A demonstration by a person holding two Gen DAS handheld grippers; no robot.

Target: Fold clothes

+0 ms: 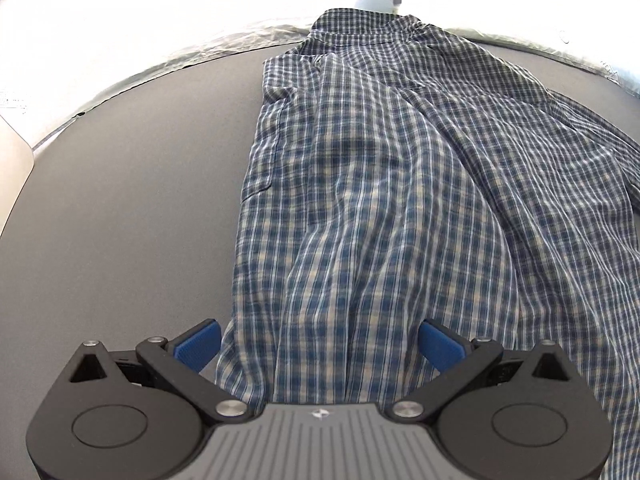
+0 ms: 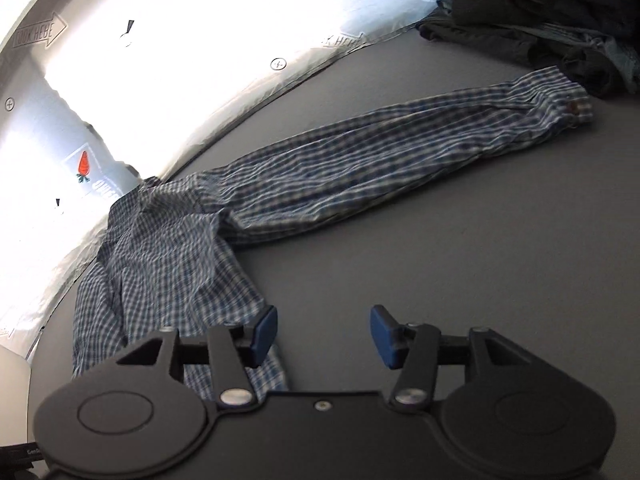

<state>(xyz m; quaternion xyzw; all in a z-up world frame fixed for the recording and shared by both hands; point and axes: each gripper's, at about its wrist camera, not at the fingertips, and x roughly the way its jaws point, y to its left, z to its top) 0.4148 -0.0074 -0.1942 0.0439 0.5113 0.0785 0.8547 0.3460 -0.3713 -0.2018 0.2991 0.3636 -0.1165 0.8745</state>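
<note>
Shirt (image 1: 400, 200) hem between open left gripper (image 1: 320, 346); right gripper (image 2: 324, 334) open over bare table (image 2: 460, 240), seemingly.

My left tongs (image 1: 319, 344) hang open over the near hem of the blue-and-white checked cotton shirt (image 1: 400, 184), which lies spread on the grey worktop (image 1: 132, 216).

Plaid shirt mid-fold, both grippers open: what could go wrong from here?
1. The sleeve lies stretched out, its cuff close to the dark clothes pile; pulling it in might snag that pile.
2. The shirt is wrinkled under the open left gripper; a pinch there may grab several layers.
3. The right gripper holds nothing.
</note>
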